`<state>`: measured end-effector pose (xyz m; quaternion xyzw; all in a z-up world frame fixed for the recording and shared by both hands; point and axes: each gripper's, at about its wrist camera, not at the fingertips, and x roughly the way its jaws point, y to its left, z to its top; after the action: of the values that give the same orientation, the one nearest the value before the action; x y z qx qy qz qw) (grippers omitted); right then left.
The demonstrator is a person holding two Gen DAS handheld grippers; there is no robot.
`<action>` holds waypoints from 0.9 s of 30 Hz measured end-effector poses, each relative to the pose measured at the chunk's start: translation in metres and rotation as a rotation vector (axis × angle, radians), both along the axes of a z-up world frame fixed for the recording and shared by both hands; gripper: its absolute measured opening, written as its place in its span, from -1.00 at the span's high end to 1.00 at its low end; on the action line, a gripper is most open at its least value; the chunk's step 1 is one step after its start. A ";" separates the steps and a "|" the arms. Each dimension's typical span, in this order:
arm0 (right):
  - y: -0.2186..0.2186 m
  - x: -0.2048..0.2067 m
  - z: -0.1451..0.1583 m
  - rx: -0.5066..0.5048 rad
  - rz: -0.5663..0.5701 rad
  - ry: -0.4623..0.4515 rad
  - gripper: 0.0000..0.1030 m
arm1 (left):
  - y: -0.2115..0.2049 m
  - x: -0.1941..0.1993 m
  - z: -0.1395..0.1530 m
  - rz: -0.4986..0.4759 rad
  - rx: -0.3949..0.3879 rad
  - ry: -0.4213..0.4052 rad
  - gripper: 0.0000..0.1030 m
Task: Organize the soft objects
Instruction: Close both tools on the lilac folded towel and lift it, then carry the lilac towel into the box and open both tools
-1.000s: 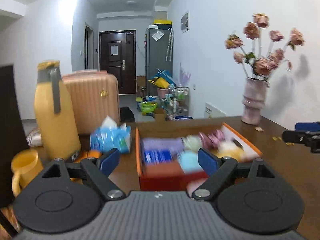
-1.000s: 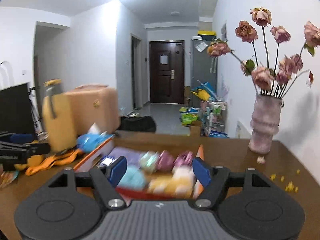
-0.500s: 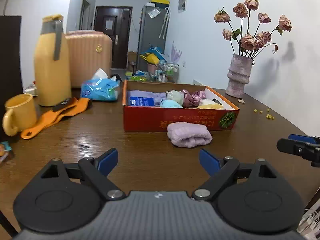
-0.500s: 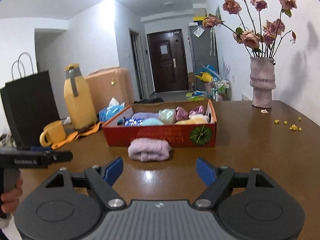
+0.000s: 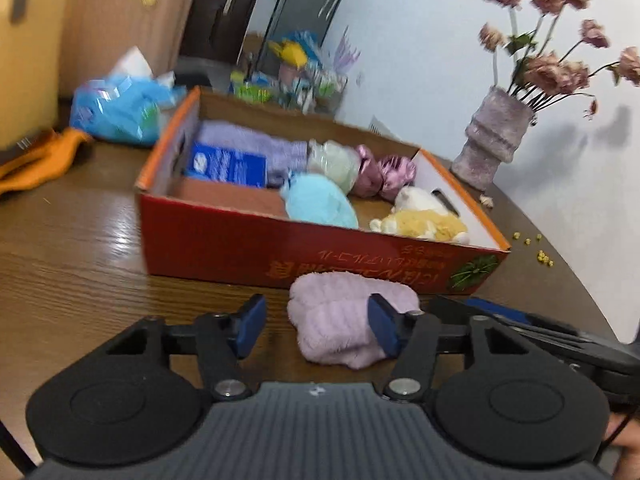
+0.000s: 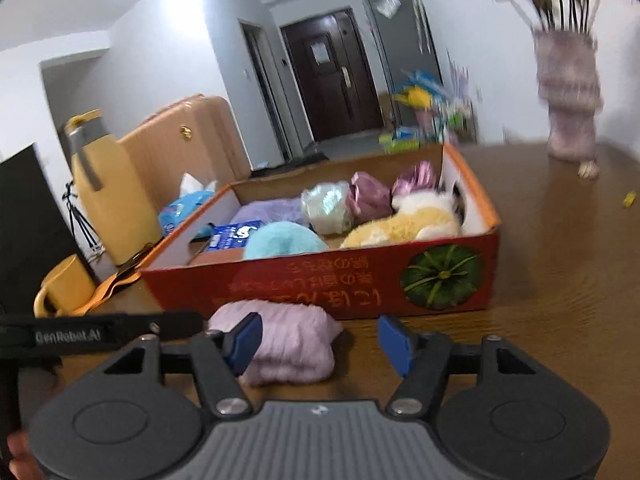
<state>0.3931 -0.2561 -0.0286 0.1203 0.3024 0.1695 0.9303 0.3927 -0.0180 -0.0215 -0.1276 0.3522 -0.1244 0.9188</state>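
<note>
A rolled lilac towel (image 5: 340,316) lies on the wooden table just in front of a red cardboard box (image 5: 248,244). The towel also shows in the right wrist view (image 6: 288,340), as does the box (image 6: 360,284). My left gripper (image 5: 316,326) is open, its right finger over the towel's right side. My right gripper (image 6: 320,342) is open, its left finger over the towel's left part. The box holds a blue plush (image 5: 320,202), a yellow-white plush (image 5: 424,220), pink bundles (image 5: 380,172), a lilac cloth (image 5: 256,146) and a blue packet (image 5: 228,164).
A vase of dried roses (image 5: 496,136) stands behind the box at right. A blue tissue pack (image 5: 120,110), an orange strap (image 5: 36,160), a yellow thermos (image 6: 104,188) and a yellow mug (image 6: 64,284) sit at left. Yellow crumbs (image 5: 536,246) lie at right.
Both grippers have moved forward and down, close to the lilac towel in front of the box. Both stay open.
</note>
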 end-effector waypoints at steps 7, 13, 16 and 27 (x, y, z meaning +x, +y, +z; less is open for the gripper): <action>0.002 0.016 -0.024 0.086 0.041 0.045 0.56 | 0.006 0.014 -0.019 -0.052 -0.075 0.029 0.45; -0.002 0.018 -0.030 0.127 0.044 0.059 0.59 | 0.005 0.015 -0.020 -0.066 -0.071 0.030 0.48; 0.001 0.016 -0.031 0.110 0.049 0.045 0.64 | 0.002 0.013 -0.019 -0.068 -0.054 0.019 0.49; 0.004 -0.045 -0.001 0.068 0.063 -0.032 0.77 | -0.007 -0.041 0.000 -0.079 -0.008 -0.019 0.59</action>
<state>0.3481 -0.2516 -0.0296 0.1397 0.2852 0.2110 0.9245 0.3521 -0.0253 -0.0216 -0.1160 0.3478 -0.1631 0.9159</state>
